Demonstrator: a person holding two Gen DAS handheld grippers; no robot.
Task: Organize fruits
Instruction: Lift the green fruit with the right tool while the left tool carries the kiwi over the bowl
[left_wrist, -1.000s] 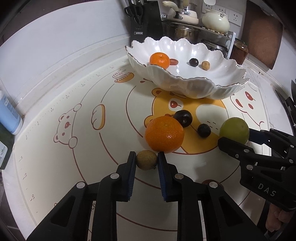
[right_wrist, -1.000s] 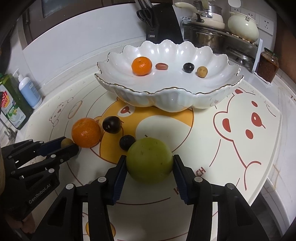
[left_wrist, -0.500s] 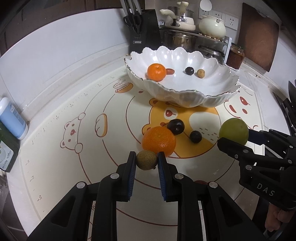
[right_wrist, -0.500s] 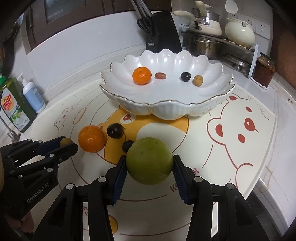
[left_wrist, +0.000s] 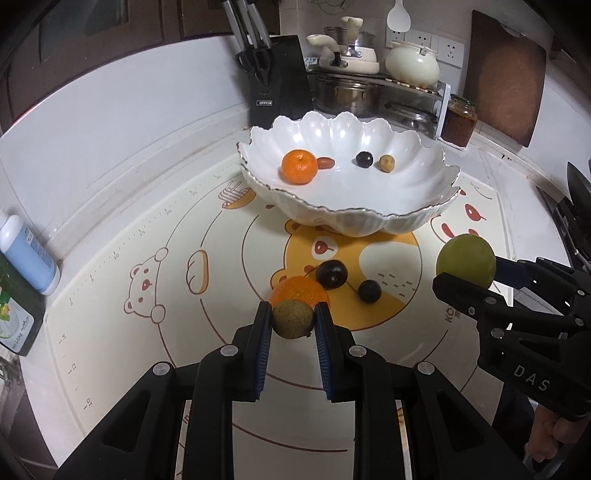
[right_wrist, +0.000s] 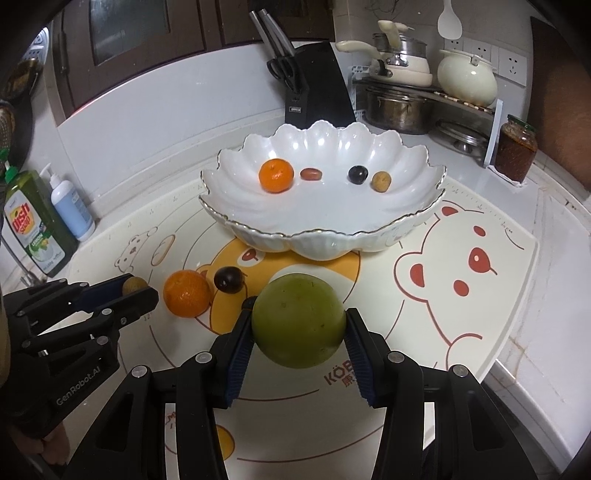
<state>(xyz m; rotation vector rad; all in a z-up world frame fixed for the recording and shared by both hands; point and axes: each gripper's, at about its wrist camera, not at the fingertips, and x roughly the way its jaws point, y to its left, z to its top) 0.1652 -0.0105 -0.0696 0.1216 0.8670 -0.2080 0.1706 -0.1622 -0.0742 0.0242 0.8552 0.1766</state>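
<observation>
Both fruits have risen off the mat (left_wrist: 110, 288): the left gripper (left_wrist: 293, 319) clamped on the small brown fruit (left_wrist: 293, 318), the right gripper (right_wrist: 299, 325) clamped on the green fruit (right_wrist: 298, 320). Each hangs over the mat's near edge, short of the white bowl (right_wrist: 258, 221). Round green skin might slip from the pads, dropping onto the orange (right_wrist: 187, 293).

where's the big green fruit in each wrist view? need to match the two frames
Left wrist: the big green fruit is at the right edge, clamped in the right gripper reaching in from the side.
Right wrist: it sits low centre, between that gripper's own blue pads.
Shared landmark: the white scalloped bowl, behind the fruit in both views.
</observation>
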